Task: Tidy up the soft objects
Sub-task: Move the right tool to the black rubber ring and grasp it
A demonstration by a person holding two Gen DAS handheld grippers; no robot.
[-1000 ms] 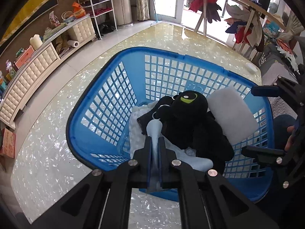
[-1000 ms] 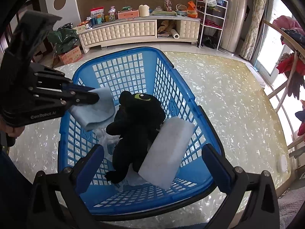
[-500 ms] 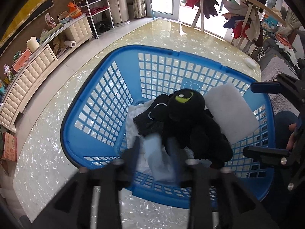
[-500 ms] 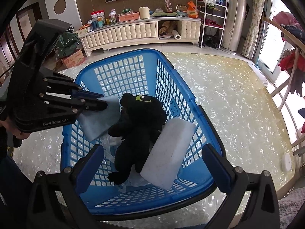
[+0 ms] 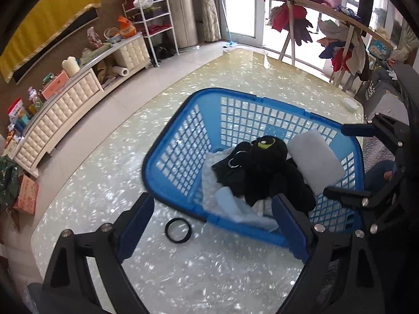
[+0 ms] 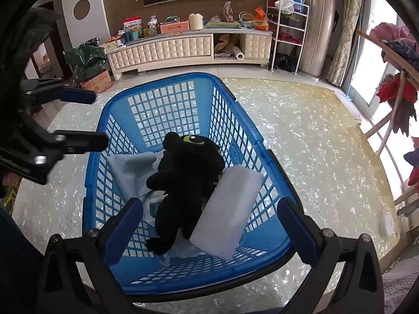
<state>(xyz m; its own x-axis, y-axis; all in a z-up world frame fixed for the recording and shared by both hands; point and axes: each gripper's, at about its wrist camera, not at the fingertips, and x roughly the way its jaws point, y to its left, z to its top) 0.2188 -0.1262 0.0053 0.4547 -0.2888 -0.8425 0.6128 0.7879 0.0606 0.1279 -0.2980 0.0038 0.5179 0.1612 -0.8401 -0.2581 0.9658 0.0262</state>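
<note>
A blue plastic basket (image 5: 183, 154) (image 6: 162, 110) stands on the glossy table. In it lie a black plush toy (image 5: 264, 172) (image 6: 188, 178), a white foam pad (image 5: 314, 162) (image 6: 227, 209) and a light blue cloth (image 5: 235, 206) (image 6: 131, 170). My left gripper (image 5: 213, 222) (image 6: 95, 119) hovers above the basket's near rim. Its jaws are opening, and nothing is between them; the cloth lies loose below. My right gripper (image 6: 209, 222) (image 5: 340, 162) stands open over the other end of the basket, holding nothing.
A black ring (image 5: 178, 230) lies on the table just outside the basket. A small white round object (image 5: 350, 104) (image 6: 387, 223) sits near the table's far edge. Beyond are a cream cabinet (image 6: 170, 49) and a rack of clothes (image 5: 314, 7).
My left gripper let go of the light blue cloth, which dropped into the basket beside the plush. The jaws spread wide and the gripper drew up and back. The right gripper stayed put.
</note>
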